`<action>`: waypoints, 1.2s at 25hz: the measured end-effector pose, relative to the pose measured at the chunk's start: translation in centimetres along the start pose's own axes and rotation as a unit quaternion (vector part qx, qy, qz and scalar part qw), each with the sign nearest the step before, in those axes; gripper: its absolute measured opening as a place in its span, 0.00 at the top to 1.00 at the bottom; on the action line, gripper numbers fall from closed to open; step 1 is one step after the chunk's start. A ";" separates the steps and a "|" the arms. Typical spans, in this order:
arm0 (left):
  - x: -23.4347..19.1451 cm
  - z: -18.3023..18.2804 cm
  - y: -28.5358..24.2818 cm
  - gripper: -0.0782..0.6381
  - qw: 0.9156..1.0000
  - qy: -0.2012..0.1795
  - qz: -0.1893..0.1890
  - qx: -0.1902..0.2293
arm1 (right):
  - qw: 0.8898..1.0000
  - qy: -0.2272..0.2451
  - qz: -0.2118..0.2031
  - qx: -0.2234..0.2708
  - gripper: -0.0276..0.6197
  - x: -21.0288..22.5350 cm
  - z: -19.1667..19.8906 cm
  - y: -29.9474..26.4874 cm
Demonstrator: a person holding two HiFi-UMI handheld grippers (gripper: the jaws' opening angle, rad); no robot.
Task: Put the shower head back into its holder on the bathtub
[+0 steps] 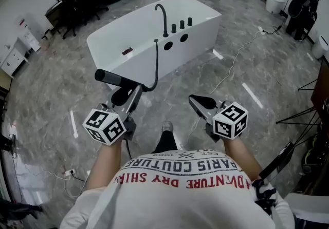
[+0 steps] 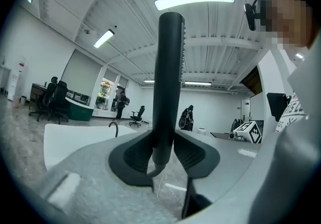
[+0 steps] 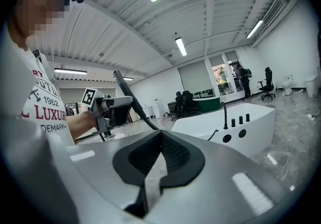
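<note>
Closest to the head camera is the person's white printed shirt (image 1: 180,182), with both forearms reaching forward over a grey marble floor (image 1: 51,94).

I have the left gripper (image 1: 128,95) pinching the black shower head (image 1: 110,76). Its jaws stand wide and press on either side of the handle's lower end. In the left gripper view the handle rises straight up between the jaws. A thin dark hose (image 1: 156,63) runs from the handle's base to the rim of the white bathtub (image 1: 123,40).

The right gripper (image 1: 198,102) carries nothing. Its jaws are pressed together and it is held out in front of the person, apart from the shower head.

The bathtub sits ahead on the floor, well apart from both grippers. On its near end are a curved black tap (image 1: 163,15), three black knobs (image 1: 181,24) and, lower on its side wall, two dark round openings (image 1: 176,42). I cannot tell from here which fitting is the holder.

My reading of progress: the shower head is picked up and firmly gripped, so the first part is done. It is in the air, short of the tub and not yet in any holder. What is left is to carry it to the tub's fittings, line it up and seat it, then release the left jaws.
</note>
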State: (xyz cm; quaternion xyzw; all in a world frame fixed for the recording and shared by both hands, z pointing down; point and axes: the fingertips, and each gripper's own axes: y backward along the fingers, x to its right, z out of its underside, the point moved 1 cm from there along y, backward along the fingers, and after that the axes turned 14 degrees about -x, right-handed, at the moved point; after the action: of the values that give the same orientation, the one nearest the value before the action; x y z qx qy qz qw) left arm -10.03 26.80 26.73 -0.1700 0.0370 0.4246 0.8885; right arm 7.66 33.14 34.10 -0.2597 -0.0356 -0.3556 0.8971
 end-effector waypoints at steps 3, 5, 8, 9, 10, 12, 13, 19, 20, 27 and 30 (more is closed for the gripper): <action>-1.9 -0.7 -0.9 0.70 1.000 0.000 0.001 0.006 | 1.000 -0.006 -0.008 -0.009 0.95 1.4 0.0 -2.4; -3.7 -1.2 -1.7 0.70 1.000 0.006 0.000 0.008 | 1.000 -0.009 -0.014 -0.018 0.95 2.6 -0.2 -4.2; -7.0 -2.6 -3.3 0.70 1.000 0.019 0.001 0.009 | 0.999 -0.021 -0.016 -0.029 0.95 4.9 -1.0 -6.9; -8.2 -3.2 -3.9 0.70 1.000 0.020 0.001 0.008 | 0.999 -0.028 -0.016 -0.031 0.95 5.8 -1.3 -7.9; -9.4 -3.9 -4.7 0.70 1.000 0.020 0.000 0.006 | 0.999 -0.035 -0.015 -0.033 0.95 6.9 -1.7 -9.1; -12.1 -5.5 -6.5 0.70 1.000 0.017 -0.001 0.004 | 0.998 -0.048 -0.014 -0.040 0.95 9.2 -2.7 -11.6; -13.6 -6.4 -7.4 0.70 1.000 0.016 0.000 0.005 | 0.997 -0.054 -0.016 -0.044 0.95 10.3 -3.2 -12.8; -22.6 -10.6 -13.1 0.70 1.000 0.024 0.003 0.014 | 0.995 -0.066 -0.014 -0.070 0.95 16.5 -7.5 -19.8; -23.9 -10.9 -13.9 0.70 0.999 0.028 0.004 0.016 | 0.995 -0.066 -0.013 -0.071 0.95 17.4 -8.1 -20.8; -29.6 -13.2 -17.4 0.70 0.999 0.027 0.012 0.028 | 0.996 -0.044 -0.014 -0.075 0.95 21.3 -11.5 -25.7; -30.7 -14.8 -17.9 0.70 0.999 0.020 0.012 0.029 | 0.995 -0.041 -0.021 -0.087 0.95 21.9 -11.8 -26.7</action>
State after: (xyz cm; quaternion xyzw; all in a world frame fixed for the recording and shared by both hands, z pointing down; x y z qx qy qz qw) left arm -14.64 -11.30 24.17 -0.1521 0.0692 0.4302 0.8871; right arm 5.02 -2.61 41.15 -0.3507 -0.0463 -0.3650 0.8612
